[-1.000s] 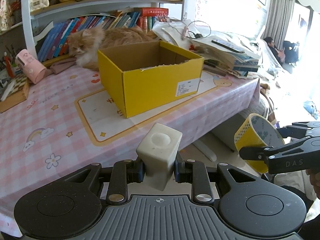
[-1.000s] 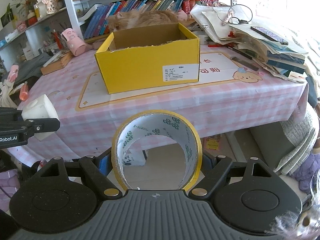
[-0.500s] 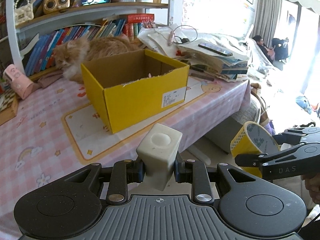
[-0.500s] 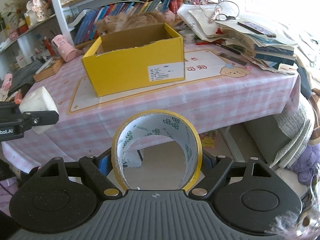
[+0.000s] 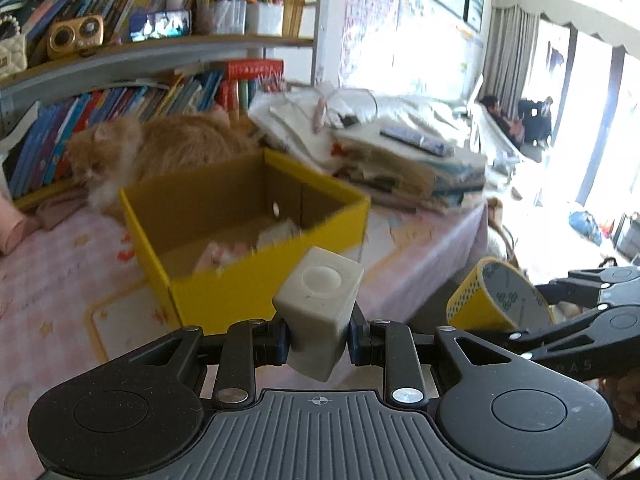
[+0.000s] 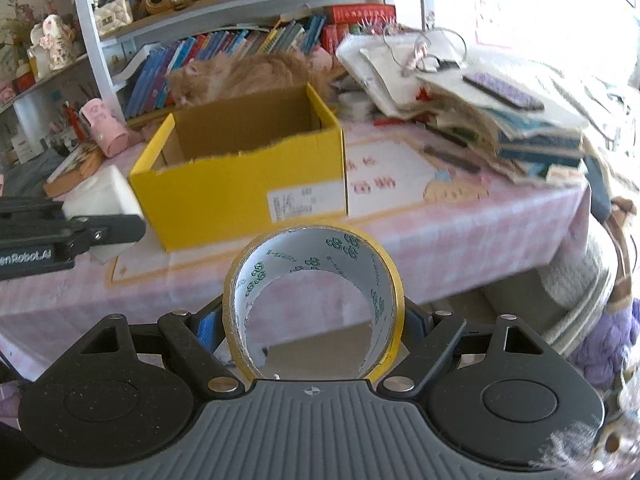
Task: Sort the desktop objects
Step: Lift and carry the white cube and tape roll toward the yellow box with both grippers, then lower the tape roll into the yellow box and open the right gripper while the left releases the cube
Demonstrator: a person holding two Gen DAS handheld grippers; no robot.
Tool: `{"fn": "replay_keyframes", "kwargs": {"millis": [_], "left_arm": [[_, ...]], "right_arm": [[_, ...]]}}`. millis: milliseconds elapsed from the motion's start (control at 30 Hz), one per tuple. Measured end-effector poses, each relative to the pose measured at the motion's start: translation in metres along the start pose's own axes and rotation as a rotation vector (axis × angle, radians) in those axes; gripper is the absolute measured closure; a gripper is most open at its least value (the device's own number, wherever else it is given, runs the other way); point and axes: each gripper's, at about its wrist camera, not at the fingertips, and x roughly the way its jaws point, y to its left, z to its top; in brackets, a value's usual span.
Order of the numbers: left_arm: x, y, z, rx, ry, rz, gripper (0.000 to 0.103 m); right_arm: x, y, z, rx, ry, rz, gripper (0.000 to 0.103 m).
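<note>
Two items ride toward a yellow cardboard box [image 5: 224, 240] on a pink checked counter [image 6: 460, 216] as a desktop sort nears its drop-off. The left hand-held gripper [image 5: 318, 342] is clamped on a white block [image 5: 320, 312] with a round dimple in its top face, held just in front of the box's near wall and not yet over the opening. The right hand-held gripper [image 6: 312, 320] has its jaws set wide and pressed against both sides of a roll of yellow tape [image 6: 312, 304], which stands on edge with its printed core facing the camera; the roll hangs off the counter's front edge, near the box but short of it.

The box already holds something pale and pinkish on its floor (too blurred to name), which suggests the sort is partly done. Neither carried item is inside yet, so both releases appear to remain. A heap of papers and books [image 6: 500, 112] sits at the right end of the counter, and a pink cup [image 6: 104, 128] lies on its side at the left; whether those belong to the job cannot be told. An orange cat [image 5: 160, 152] lies just behind the box, in front of the bookshelf [image 6: 240, 48].
</note>
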Motion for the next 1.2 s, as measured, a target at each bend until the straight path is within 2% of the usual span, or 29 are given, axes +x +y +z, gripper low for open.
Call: {"fn": "replay_keyframes", "kwargs": {"millis": [267, 500, 733, 1200], "left_arm": [[0.014, 0.031, 0.032, -0.019, -0.099, 0.045, 0.077], [0.029, 0.057, 0.051, -0.019, -0.127, 0.082, 0.077], [0.058, 0.080, 0.064, -0.022, -0.098, 0.070, 0.077], [0.123, 0.112, 0.073, -0.028, 0.038, 0.035, 0.078]], "right_arm": [[0.032, 0.006, 0.064, -0.060, -0.064, 0.026, 0.022], [0.062, 0.022, 0.114, -0.155, -0.114, 0.061, 0.022], [0.095, 0.038, 0.143, -0.219, -0.108, 0.078, 0.022], [0.165, 0.050, 0.163, -0.272, -0.017, 0.065, 0.022]]}}
